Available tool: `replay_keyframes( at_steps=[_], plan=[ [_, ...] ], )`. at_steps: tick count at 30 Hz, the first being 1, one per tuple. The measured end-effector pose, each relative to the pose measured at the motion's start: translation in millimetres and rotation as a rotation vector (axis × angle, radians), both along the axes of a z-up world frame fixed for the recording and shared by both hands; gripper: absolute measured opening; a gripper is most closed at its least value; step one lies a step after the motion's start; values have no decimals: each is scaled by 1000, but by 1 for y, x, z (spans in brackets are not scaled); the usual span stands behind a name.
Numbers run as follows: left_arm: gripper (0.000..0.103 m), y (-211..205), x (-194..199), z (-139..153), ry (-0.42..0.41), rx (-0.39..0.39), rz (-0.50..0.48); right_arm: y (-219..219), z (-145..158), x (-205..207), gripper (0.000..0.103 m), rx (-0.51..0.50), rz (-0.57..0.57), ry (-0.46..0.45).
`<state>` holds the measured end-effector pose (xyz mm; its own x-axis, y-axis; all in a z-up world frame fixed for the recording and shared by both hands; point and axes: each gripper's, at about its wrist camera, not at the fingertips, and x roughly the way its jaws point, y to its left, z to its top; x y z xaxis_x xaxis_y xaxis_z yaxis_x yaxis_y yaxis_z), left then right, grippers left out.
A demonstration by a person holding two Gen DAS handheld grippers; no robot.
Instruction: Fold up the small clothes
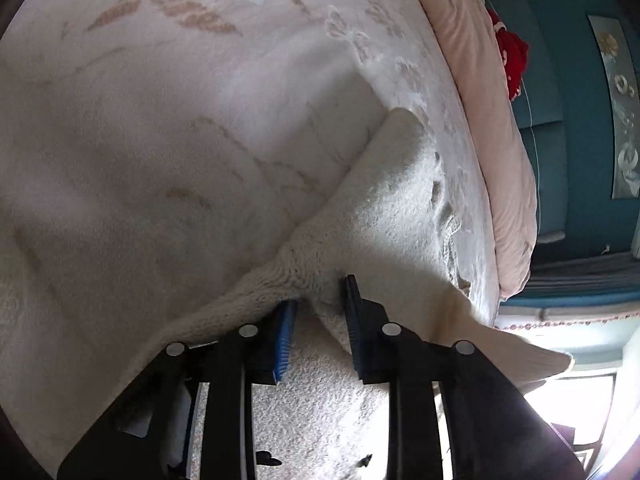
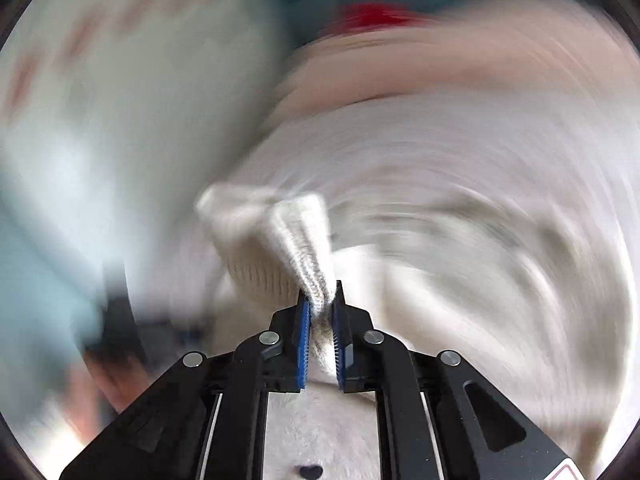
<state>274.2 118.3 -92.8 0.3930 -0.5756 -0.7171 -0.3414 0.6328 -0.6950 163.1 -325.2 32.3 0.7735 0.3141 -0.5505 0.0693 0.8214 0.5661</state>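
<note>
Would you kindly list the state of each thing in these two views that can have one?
Left gripper: jaws closed on a bunched fold of the white garment.
Right gripper: jaws shut on the garment's ribbed edge.
White garment: gathered at both grips, partly lifted, not yet folded.
Bedspread: spread flat under the garment.
Pink blanket: heaped along the bed's edge.

left claw (image 1: 320, 304) pinching fuzzy cream garment (image 1: 384, 208) | on floral bed cover (image 1: 168, 128) | red cloth (image 1: 512, 56) beyond
</note>
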Motion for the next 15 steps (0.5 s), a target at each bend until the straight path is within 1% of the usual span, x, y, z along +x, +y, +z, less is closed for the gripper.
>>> replay_keyframes(
  at_steps=[1,2,3,5,6,7,8,10,12,14,15],
  plan=[
    [23,-2,-1,1,-4,13,-1,-30,-12,-12,10,86,-93,23],
    [23,-4,-1,2,-7,30,-2,-58,-25,-20,10,129,-177,64],
    [23,-9,-1,5,-10,52,2,-80,-39,-27,11,149,-230,117],
    [26,-16,-1,7,-8,67,15,-99,-58,-33,17,200,-238,164],
    [29,-17,-2,8,-7,67,23,-102,-66,-34,18,201,-244,202],
    [33,-18,-4,11,-8,65,37,-102,-70,-34,22,205,-235,219],
    [36,-19,-5,14,-11,64,55,-99,-73,-33,27,216,-220,226],
    [40,-19,-6,18,-23,60,80,-95,-72,-29,54,224,-217,218],
    [40,-21,-3,20,-19,65,97,-95,-73,-29,64,257,-241,189],
    [37,-21,1,16,-1,67,104,-98,-78,-23,65,303,-278,176],
    [24,-21,4,13,13,73,109,-101,-82,-19,55,321,-289,160]
  ],
)
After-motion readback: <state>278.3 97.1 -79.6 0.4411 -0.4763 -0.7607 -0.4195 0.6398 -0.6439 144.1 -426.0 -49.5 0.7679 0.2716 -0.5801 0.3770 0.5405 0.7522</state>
